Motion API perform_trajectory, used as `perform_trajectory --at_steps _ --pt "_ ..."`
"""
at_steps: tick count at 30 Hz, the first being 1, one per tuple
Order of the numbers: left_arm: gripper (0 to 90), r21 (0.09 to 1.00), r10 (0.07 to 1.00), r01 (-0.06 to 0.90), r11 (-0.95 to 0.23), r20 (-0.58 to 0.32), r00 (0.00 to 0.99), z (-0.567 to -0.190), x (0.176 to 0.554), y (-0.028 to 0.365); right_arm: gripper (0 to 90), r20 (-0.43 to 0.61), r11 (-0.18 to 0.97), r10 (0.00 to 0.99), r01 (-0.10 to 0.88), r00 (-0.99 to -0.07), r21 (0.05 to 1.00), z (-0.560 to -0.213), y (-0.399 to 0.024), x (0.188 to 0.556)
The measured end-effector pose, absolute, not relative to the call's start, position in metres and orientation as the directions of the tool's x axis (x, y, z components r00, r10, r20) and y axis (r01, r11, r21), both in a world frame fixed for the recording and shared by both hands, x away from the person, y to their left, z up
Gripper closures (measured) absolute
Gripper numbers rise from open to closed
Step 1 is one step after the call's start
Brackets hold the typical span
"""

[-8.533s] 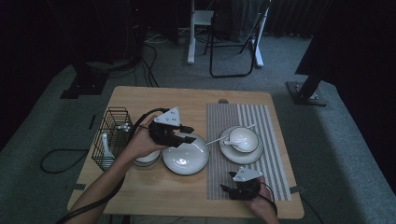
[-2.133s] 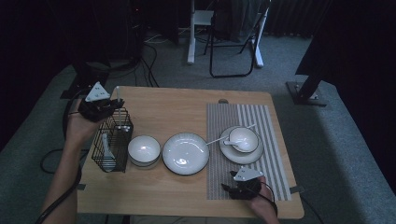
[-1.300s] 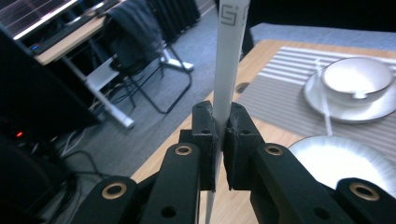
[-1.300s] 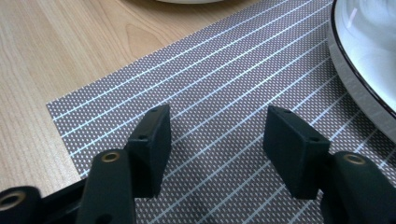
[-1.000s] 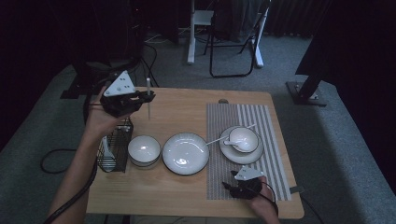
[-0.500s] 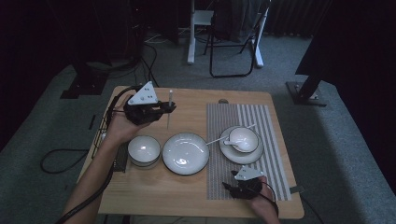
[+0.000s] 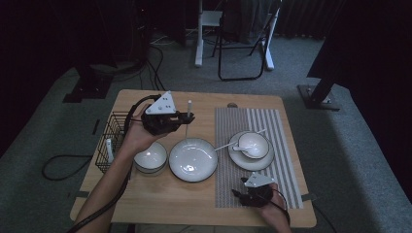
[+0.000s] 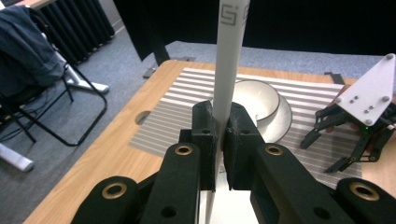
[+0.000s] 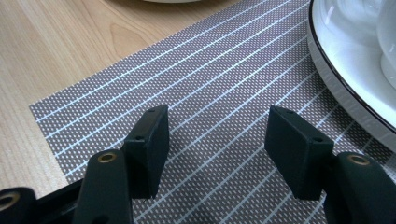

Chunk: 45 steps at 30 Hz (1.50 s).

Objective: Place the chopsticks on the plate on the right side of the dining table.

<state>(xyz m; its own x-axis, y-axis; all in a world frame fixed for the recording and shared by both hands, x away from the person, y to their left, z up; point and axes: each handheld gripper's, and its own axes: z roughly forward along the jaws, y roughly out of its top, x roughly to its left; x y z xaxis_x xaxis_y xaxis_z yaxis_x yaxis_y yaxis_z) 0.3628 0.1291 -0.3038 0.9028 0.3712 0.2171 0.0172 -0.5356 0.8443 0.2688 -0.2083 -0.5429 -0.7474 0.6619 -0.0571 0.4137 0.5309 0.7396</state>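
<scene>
- Wooden table (image 7: 145,194) carries one wire basket (image 7: 112,141), one bowl (image 7: 151,158), one plate (image 7: 193,159), one striped mat (image 7: 277,131), one cup on saucer (image 7: 252,144).
- Left gripper (image 7: 187,118) pinches one white utensil handle (image 8: 229,70) upright near the far edge, moved rightward from above the basket.
- Right gripper (image 9: 217,135) rests spread, empty, on the mat's near-left corner, unchanged.

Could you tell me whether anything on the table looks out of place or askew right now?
Nothing is spilled or broken. The one oddity is the spoon: its bowl lies in the cup while its handle juts out over the saucer rim toward the empty plate.
</scene>
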Motion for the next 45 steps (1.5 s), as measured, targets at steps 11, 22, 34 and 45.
perform_trajectory --at_steps 11,22,34,45 --pt "84.6 0.844 0.340 0.033 -0.536 0.180 0.923 -0.322 0.365 0.112 43.6 -0.047 0.516 0.669 0.419 -0.741 0.747 -0.542 -0.208 0.269" --pt "84.6 0.847 0.297 0.053 -0.529 0.126 0.946 -0.347 0.368 0.090 49.4 -0.034 0.471 0.697 0.421 -0.716 0.776 -0.535 -0.208 0.268" --pt "84.6 0.855 0.249 0.056 -0.516 0.087 0.965 -0.358 0.366 0.068 59.2 -0.038 0.454 0.679 0.378 -0.733 0.807 -0.515 -0.196 0.265" --pt "84.6 0.861 0.194 0.044 -0.507 0.064 0.979 -0.366 0.361 0.043 66.0 0.019 0.385 0.680 0.378 -0.733 0.842 -0.503 -0.186 0.280"
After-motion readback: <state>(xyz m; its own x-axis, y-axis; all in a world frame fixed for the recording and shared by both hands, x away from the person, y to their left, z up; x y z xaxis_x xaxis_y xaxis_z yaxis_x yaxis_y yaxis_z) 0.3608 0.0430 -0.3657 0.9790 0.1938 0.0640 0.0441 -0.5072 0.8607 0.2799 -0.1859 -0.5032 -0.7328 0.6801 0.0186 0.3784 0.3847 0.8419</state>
